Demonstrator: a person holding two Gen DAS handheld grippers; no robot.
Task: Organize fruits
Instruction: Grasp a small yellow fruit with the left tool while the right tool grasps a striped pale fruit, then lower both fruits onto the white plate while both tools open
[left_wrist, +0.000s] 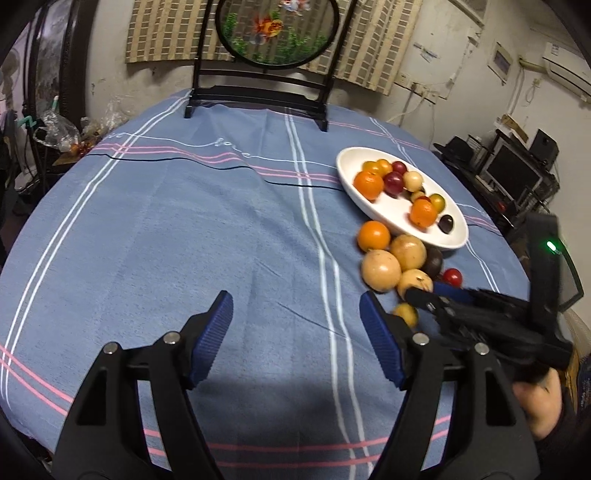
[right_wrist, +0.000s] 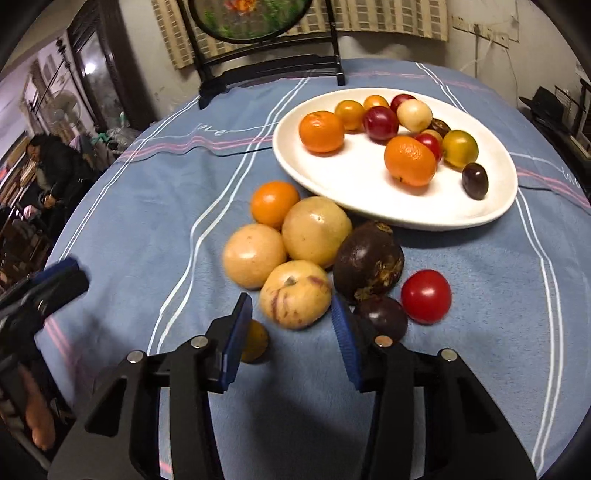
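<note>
Right gripper (right_wrist: 291, 332) open, perhaps touching streaked yellow fruit (right_wrist: 295, 293); left gripper (left_wrist: 295, 332) open.

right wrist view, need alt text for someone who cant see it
The open right gripper hovers just before a streaked yellow fruit in a loose pile on a blue striped tablecloth. Behind the pile, a white oval plate holds oranges and small tomatoes.
</note>
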